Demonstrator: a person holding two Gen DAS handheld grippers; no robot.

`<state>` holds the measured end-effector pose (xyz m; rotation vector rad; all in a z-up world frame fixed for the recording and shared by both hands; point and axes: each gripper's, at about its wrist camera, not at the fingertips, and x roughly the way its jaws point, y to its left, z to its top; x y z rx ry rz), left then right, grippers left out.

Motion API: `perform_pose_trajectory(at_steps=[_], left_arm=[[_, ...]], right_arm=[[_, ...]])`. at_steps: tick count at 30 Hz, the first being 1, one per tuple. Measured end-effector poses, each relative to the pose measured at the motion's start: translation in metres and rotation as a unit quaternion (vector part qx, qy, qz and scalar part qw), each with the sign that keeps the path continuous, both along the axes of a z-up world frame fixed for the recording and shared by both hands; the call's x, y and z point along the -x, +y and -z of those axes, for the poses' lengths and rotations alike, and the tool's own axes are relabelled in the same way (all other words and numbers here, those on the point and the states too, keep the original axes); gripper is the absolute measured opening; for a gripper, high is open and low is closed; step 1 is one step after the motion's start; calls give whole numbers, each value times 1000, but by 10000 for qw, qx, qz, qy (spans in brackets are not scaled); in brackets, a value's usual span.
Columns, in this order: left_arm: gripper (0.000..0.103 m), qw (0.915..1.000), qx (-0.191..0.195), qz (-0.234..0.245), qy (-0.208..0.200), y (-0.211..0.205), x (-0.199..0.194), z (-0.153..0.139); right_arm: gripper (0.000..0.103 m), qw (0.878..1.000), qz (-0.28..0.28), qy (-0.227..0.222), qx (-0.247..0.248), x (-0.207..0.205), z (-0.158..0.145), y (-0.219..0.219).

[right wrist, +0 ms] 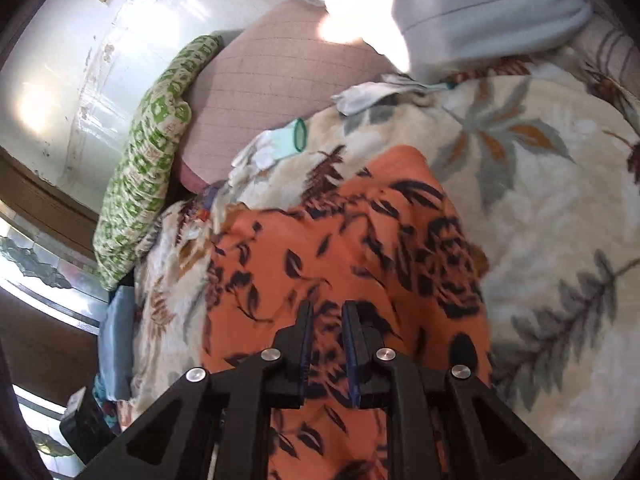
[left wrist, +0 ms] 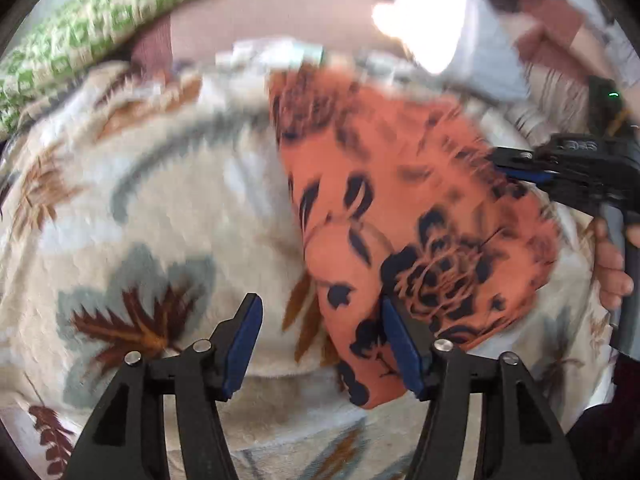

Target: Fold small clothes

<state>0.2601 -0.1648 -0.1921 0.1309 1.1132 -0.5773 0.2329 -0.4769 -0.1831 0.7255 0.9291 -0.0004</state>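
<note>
An orange garment with a dark flower print lies on a cream blanket with leaf patterns. My left gripper is open low over the garment's near left edge. Its right finger is over the cloth, its left finger over the blanket, and nothing is pinched. In the left wrist view my right gripper reaches in from the right onto the garment's far right edge. In the right wrist view the right gripper has its jaws nearly together with a fold of the orange garment between the pads.
A green patterned pillow and a pink sheet lie beyond the blanket. A light blue pillow sits at the far right. Small pale cloths with teal trim rest at the blanket's far edge. A person's hand holds the right gripper's handle.
</note>
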Motion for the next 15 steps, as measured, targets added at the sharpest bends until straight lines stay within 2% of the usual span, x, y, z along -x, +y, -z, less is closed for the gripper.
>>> perform_pose_trajectory(at_steps=[1, 3, 4, 6, 8, 10, 12, 15], left_arm=[[64, 9997, 120, -66, 187, 2, -2, 2], [64, 9989, 320, -130, 307, 6, -4, -2], [64, 9989, 401, -95, 211, 8, -5, -8], [64, 9986, 511, -97, -41, 12, -6, -20], [64, 9963, 810, -142, -245, 15, -10, -34], [64, 9930, 1079, -227, -423, 16, -16, -43], [64, 9913, 1123, -347, -593, 11, -24, -48], [64, 9911, 934, -561, -770, -4, -36, -44]], right_arm=[[17, 9998, 51, 165, 60, 4, 12, -1], [17, 9991, 172, 258, -289, 10, 33, -9], [17, 9985, 260, 192, -442, 14, 32, -12], [17, 9992, 216, 42, -343, 21, 15, -12], [16, 9991, 149, -272, -300, 33, 0, -10], [16, 9980, 33, -387, -492, 42, -5, -8], [16, 9975, -47, -411, -581, 44, -4, -1], [16, 9974, -223, -390, -557, 38, -1, 12]])
